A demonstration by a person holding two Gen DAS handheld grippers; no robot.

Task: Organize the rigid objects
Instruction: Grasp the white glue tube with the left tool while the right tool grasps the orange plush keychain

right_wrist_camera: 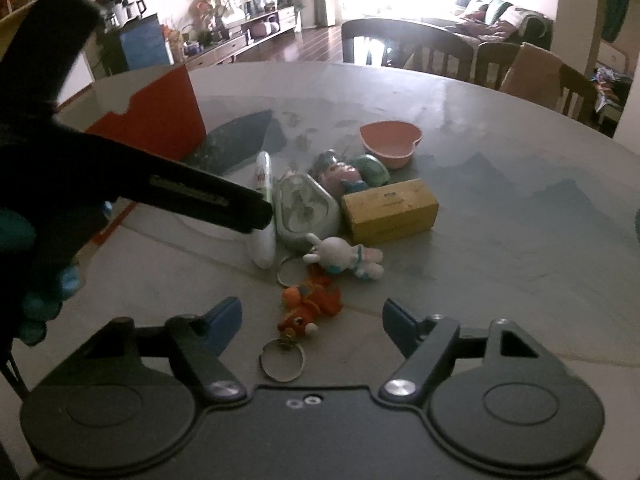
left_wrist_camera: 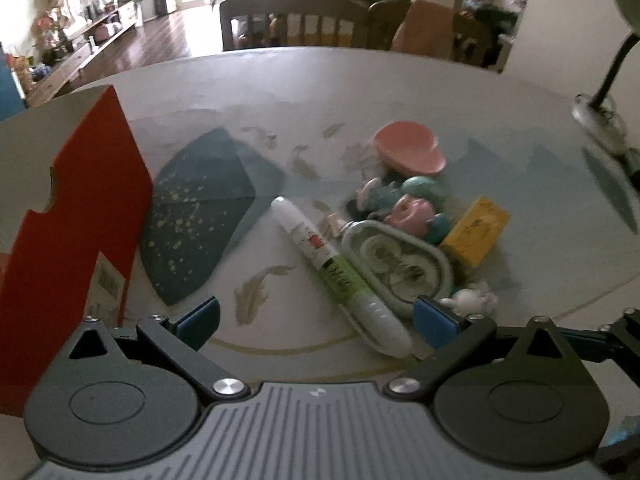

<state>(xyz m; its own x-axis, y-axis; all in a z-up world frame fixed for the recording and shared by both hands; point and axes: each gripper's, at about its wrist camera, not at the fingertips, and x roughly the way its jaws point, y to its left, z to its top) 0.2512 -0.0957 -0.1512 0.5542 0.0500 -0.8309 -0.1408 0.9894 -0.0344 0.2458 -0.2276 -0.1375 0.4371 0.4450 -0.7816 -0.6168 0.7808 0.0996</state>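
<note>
Risk: your left gripper (left_wrist_camera: pixel 316 322) comes down w/ jaws apart and empty, straddling the white tube (left_wrist_camera: pixel 340 276), which lies touching the oval clock (left_wrist_camera: pixel 396 260) at its 3 o'clock. Close skewed and you nudge the clock or roll the tube. Right gripper (right_wrist_camera: pixel 312 320): jaws apart, nothing clamped, orange plush keychain (right_wrist_camera: pixel 310 306) between them on the counter (right_wrist_camera: pixel 500 240); its ring could snag. Both grippers pitch steeply down. Red box (left_wrist_camera: pixel 80 208) stands at 9 o'clock.
</note>
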